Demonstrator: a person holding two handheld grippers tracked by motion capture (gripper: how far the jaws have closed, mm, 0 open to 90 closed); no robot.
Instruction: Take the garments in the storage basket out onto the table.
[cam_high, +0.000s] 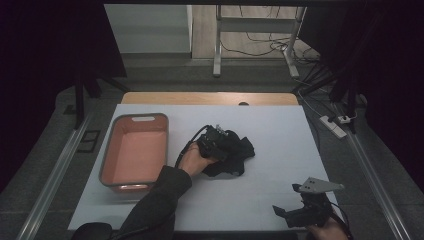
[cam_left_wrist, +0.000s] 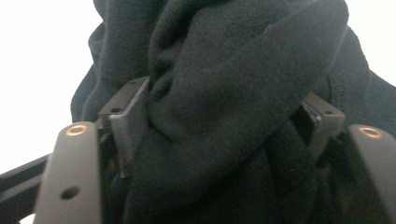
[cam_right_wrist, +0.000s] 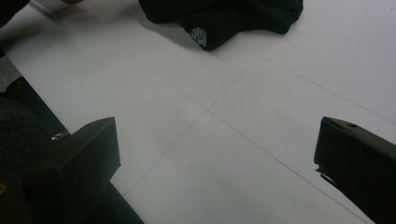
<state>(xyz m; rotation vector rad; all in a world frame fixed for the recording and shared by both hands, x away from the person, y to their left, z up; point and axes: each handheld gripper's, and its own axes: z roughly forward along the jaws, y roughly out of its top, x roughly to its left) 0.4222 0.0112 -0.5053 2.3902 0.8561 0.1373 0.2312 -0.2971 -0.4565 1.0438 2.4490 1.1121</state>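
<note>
A crumpled black cloth (cam_high: 235, 152) is bunched in a loose heap near the middle of the white counter (cam_high: 270, 130), right of the pink tray (cam_high: 134, 150). A thick fold of it (cam_left_wrist: 224, 107) is gripped between the left tongs (cam_high: 216, 140).

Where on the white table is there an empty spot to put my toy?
The near middle of the white table is bare, between the sleeve and the right gripper. The far right, beyond the black cloth, is bare too. It is crowded where the left gripper bites that cloth beside the pink tub.
</note>
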